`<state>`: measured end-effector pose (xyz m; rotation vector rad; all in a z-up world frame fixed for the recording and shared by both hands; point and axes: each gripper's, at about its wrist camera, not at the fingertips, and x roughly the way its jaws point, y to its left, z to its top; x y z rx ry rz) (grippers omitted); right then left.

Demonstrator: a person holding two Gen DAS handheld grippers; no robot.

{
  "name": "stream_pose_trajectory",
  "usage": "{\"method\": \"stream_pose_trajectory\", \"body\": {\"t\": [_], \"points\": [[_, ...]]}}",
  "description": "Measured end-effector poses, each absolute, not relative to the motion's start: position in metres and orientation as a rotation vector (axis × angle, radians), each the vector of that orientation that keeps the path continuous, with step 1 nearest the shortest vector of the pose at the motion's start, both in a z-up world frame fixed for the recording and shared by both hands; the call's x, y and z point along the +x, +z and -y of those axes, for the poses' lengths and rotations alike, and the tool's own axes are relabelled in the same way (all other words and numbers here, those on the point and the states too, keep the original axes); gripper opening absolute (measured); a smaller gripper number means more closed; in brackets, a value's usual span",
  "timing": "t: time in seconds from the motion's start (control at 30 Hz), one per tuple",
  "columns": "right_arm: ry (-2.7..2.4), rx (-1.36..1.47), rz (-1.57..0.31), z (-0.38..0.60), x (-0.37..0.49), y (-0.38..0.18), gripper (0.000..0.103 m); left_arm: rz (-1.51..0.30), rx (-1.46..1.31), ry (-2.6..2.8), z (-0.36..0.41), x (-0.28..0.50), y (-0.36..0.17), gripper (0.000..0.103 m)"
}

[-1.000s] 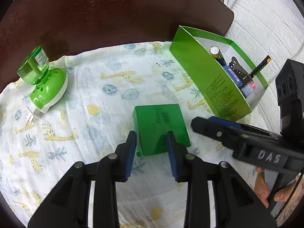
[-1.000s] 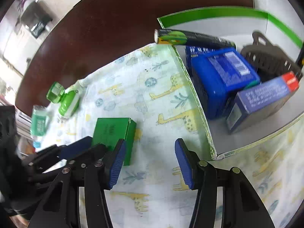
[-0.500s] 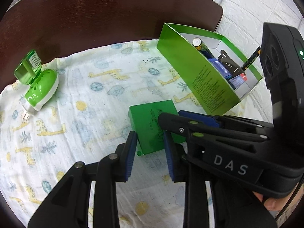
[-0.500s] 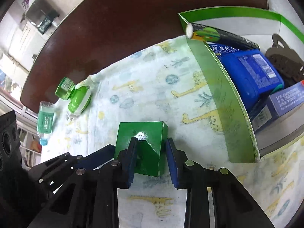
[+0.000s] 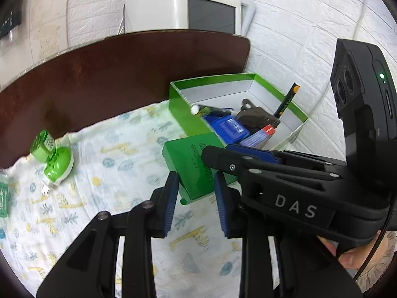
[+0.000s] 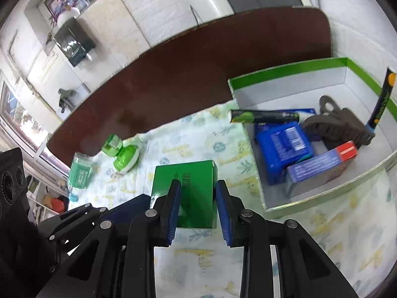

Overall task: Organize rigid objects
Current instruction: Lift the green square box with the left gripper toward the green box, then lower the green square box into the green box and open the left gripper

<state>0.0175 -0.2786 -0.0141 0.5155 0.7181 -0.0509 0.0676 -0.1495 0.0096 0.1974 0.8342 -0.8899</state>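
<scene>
A flat green box (image 5: 191,166) hangs tilted a little above the giraffe-print cloth (image 5: 111,173). My left gripper (image 5: 196,203) is shut on its near corner. My right gripper (image 6: 197,208) is shut on the same green box (image 6: 188,186), one pad on each side. In the left wrist view the right gripper (image 5: 213,156) reaches in from the right across the box top. Just to the right stands the open green tray (image 6: 285,73), holding a blue pack (image 6: 282,146), a blue-and-red carton (image 6: 322,164), a tube, a dark plastic piece and a pencil.
A green plug-in vaporizer (image 5: 57,164) lies at the cloth's left end, a small green bottle (image 6: 80,171) beside it. The dark brown table (image 5: 111,79) runs behind. A white brick wall (image 5: 297,49) is close on the right, with a white monitor (image 5: 183,7) at the back.
The right gripper came over the green box and closed on it. Both grippers then rose with the box, which left the cloth and tilted; both views now look higher.
</scene>
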Motion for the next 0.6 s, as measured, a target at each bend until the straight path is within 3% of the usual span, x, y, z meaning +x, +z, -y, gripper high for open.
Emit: {"method": "stream_pose_trajectory", "body": {"t": [0.6], "points": [[-0.242,0.551,-0.574,0.389,-0.053,0.007,0.032,-0.779,0.331,-1.046,0.283,0.031,0.041,0.027]]}}
